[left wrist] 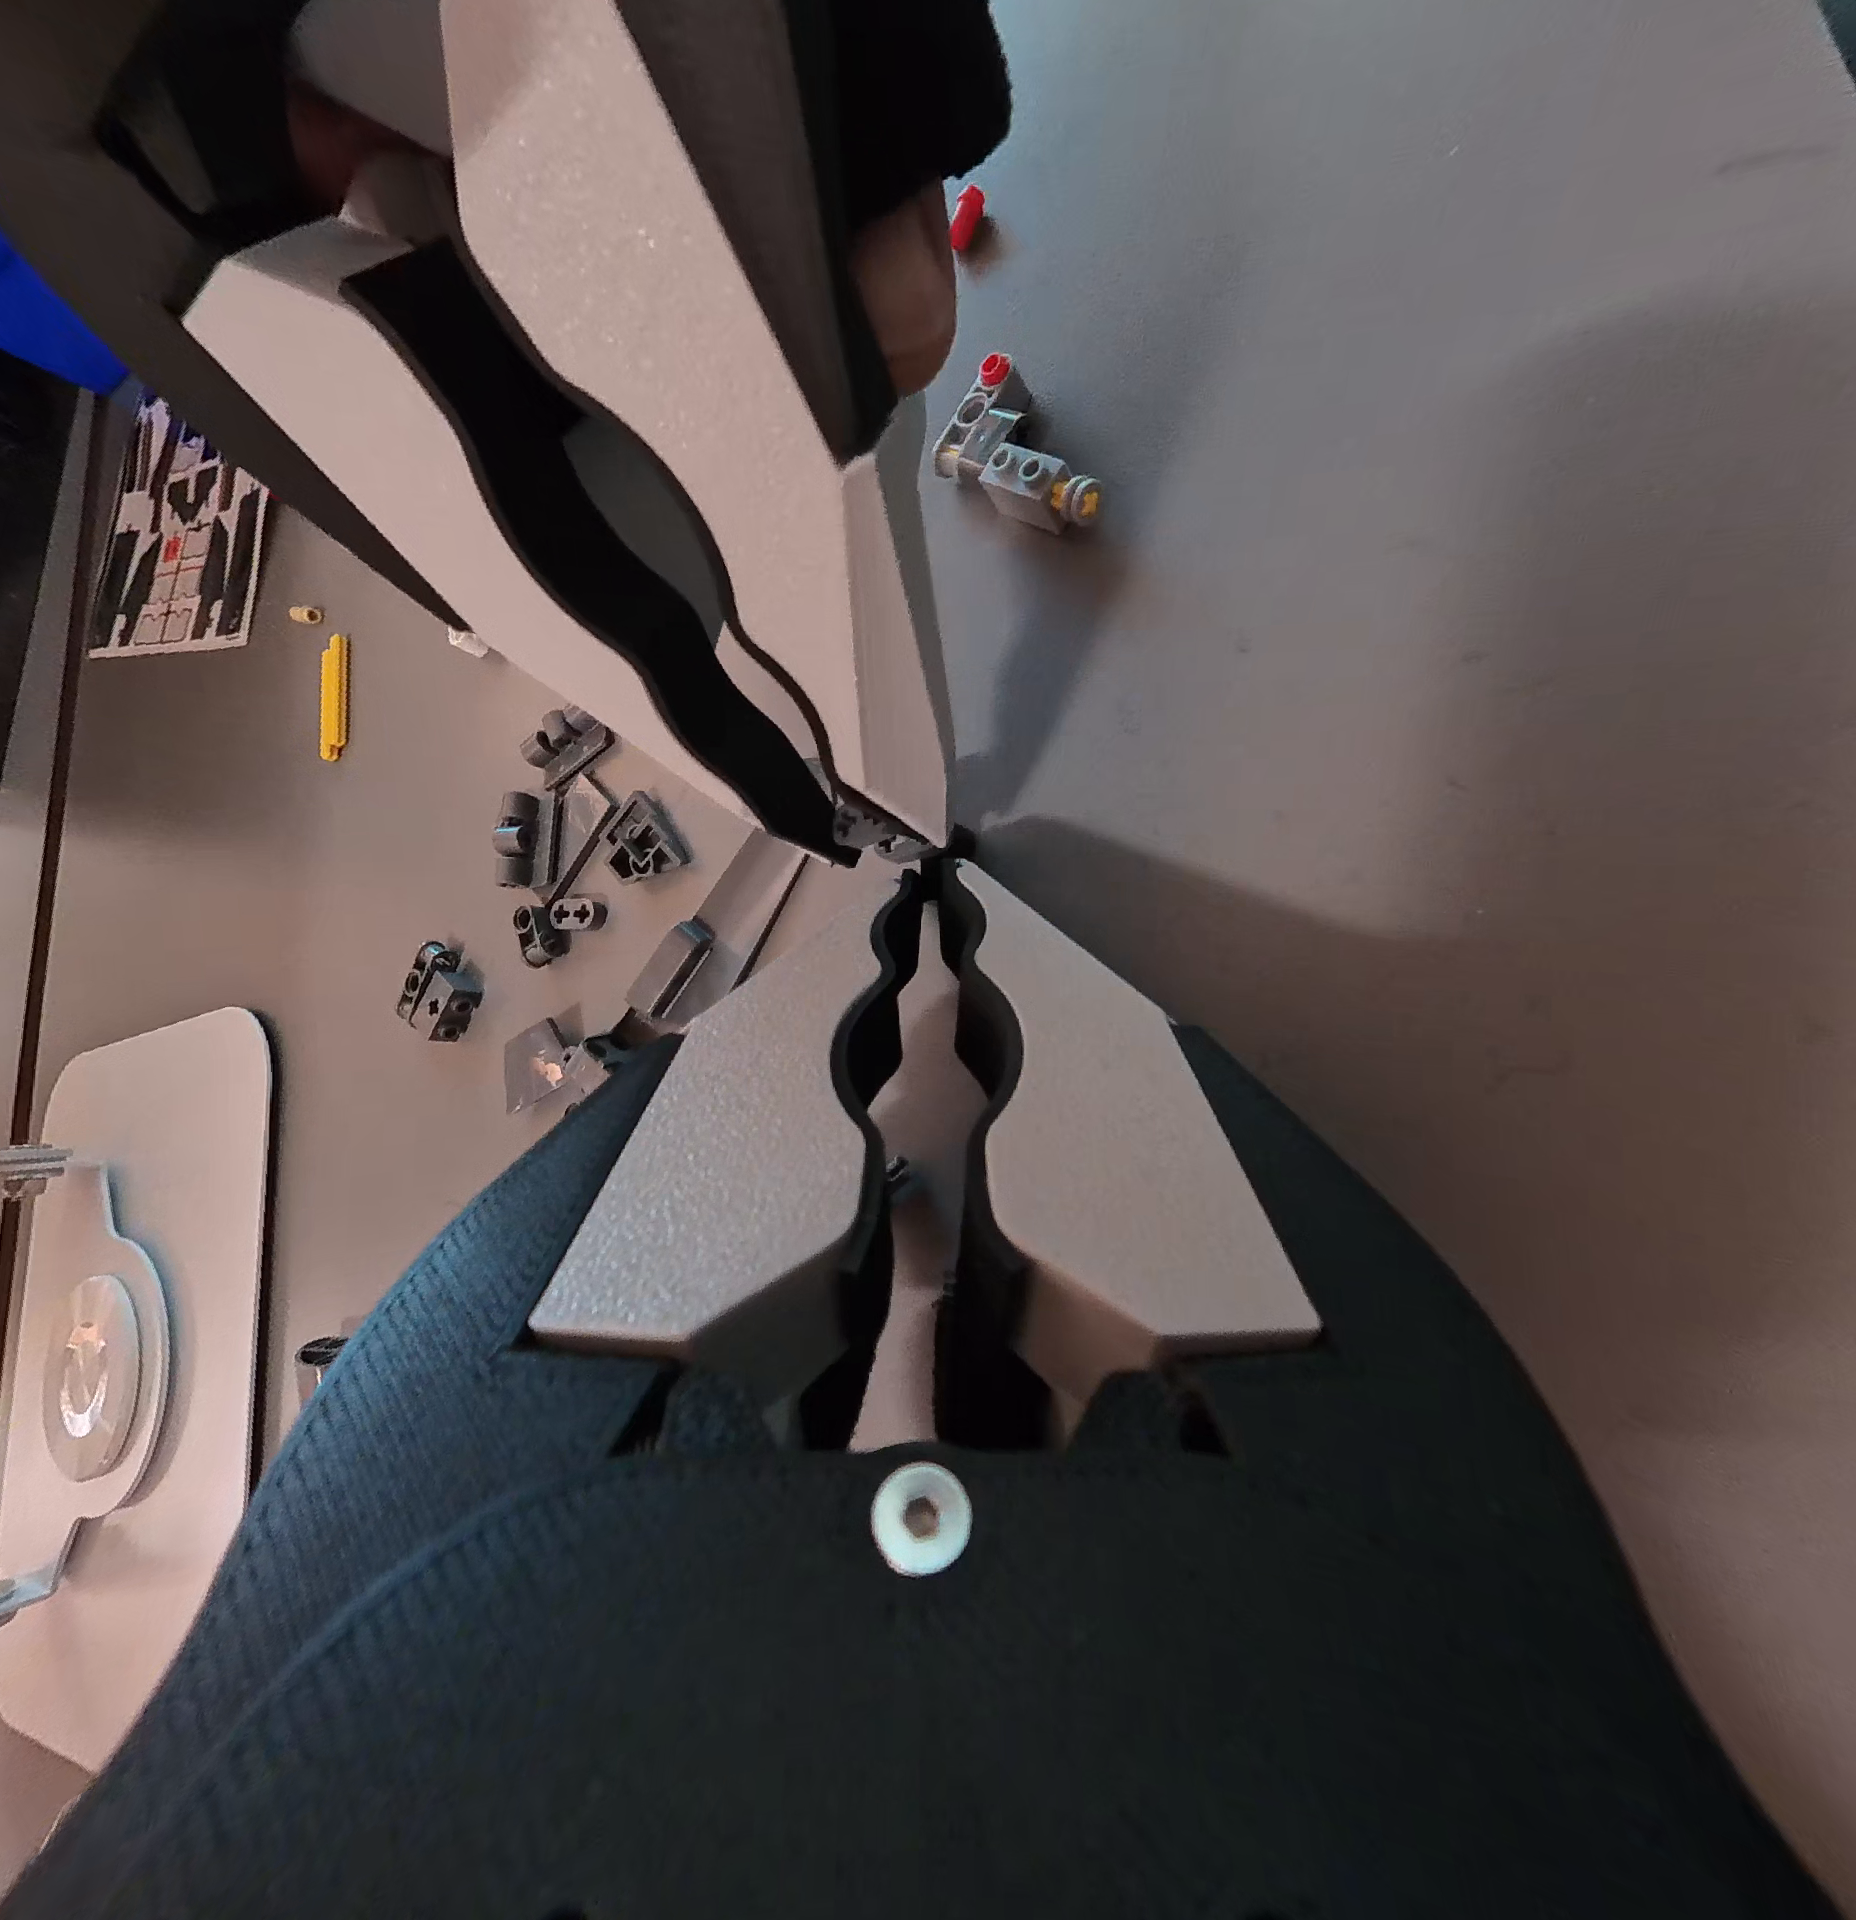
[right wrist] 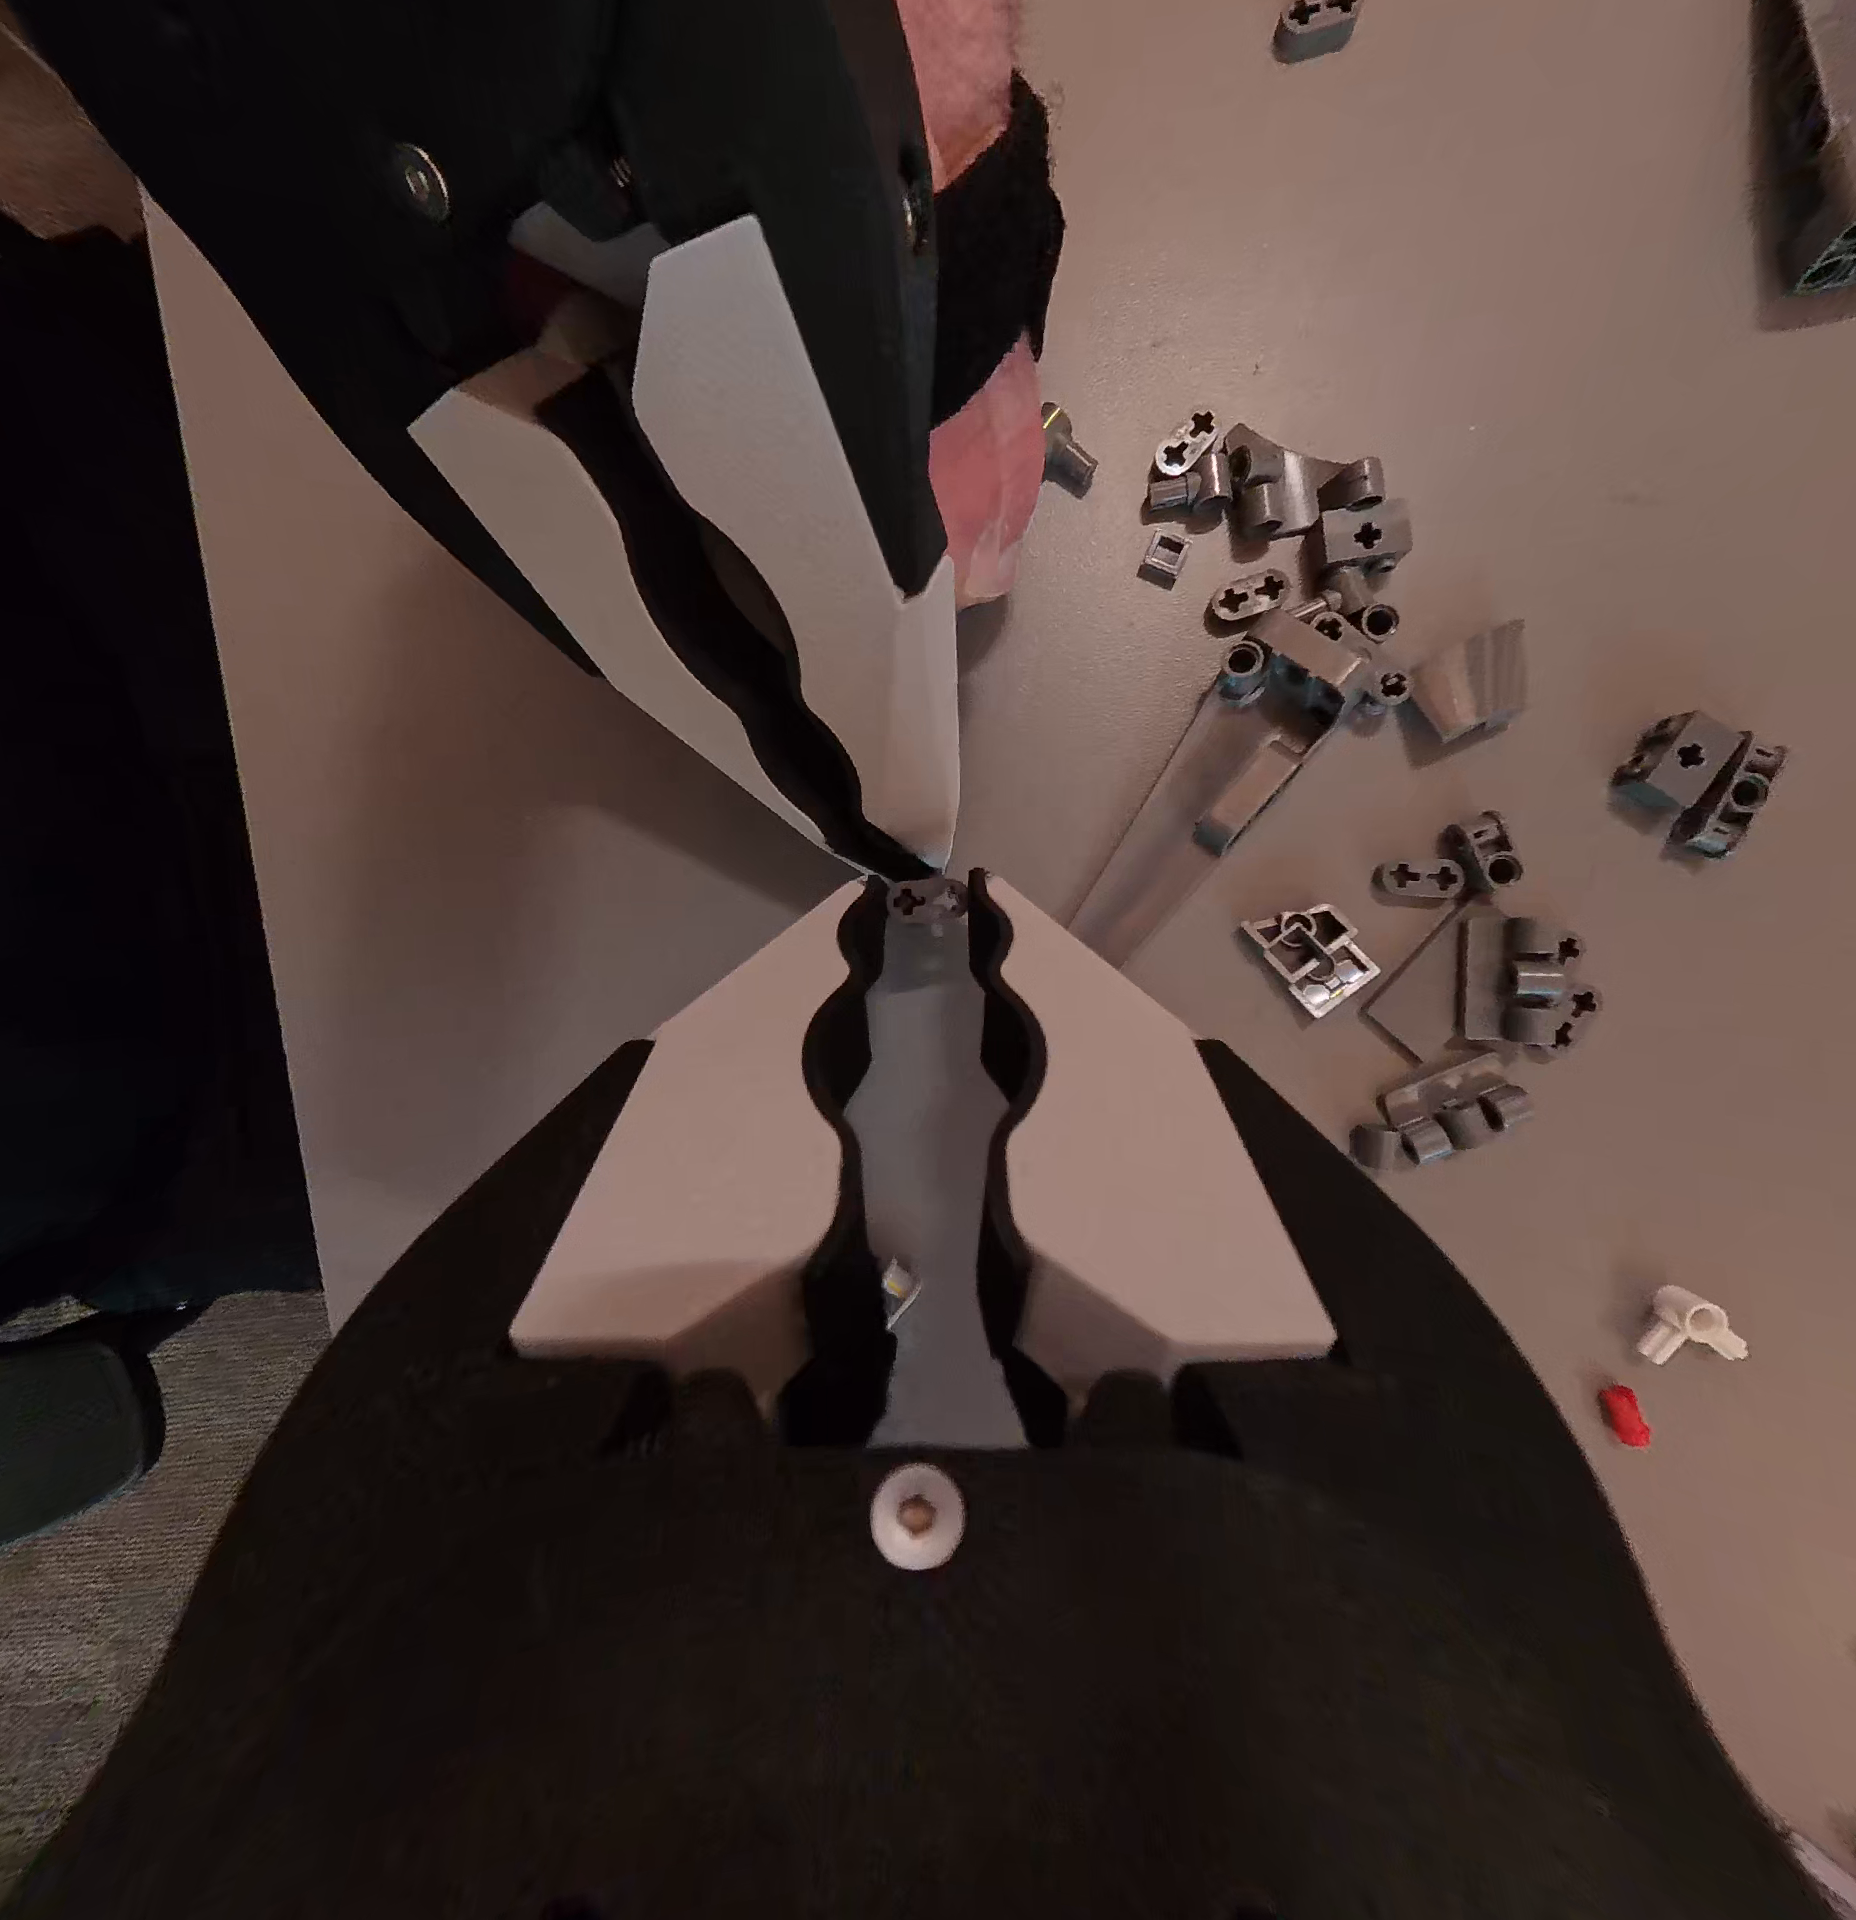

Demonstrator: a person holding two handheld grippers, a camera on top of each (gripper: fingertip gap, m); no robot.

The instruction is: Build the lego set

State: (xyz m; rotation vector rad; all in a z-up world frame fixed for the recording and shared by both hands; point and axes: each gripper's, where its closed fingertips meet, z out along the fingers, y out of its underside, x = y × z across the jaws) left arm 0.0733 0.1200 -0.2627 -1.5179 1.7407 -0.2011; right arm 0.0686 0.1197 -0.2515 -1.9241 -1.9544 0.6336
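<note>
- The right gripper [right wrist: 928, 896] has its two black-lined fingertips closed a little way apart on a small grey plastic two-hole connector piece [right wrist: 926, 897]. Each pad presses against one end of the piece, whose face with the cross-shaped holes is turned toward the camera.
- The left gripper [left wrist: 932, 868] has its fingertips drawn together. A tiny dark bit [left wrist: 960, 840] sits right at the tips; I cannot tell what it is or whether it is clamped.
- The two grippers meet tip to tip above the grey tabletop [left wrist: 1423, 727], the left one's tips touching or just short of the grey connector piece.
- Taking that connector piece as the landmark: in the right wrist view a long grey plastic beam [right wrist: 1173, 821] lies just to its right on the table.
- Farther right of the piece, beyond the beam, a loose scatter of grey plastic building parts [right wrist: 1423, 935] is spread out.
- Well right of and below the piece lie a small white plastic connector [right wrist: 1688, 1335] and a tiny red plastic pin [right wrist: 1622, 1415].
- In the left wrist view, above and right of the piece, stands a small grey brick assembly with a red stud [left wrist: 1012, 447].
- Far left of the piece lies a slim yellow plastic bar [left wrist: 333, 696].
</note>
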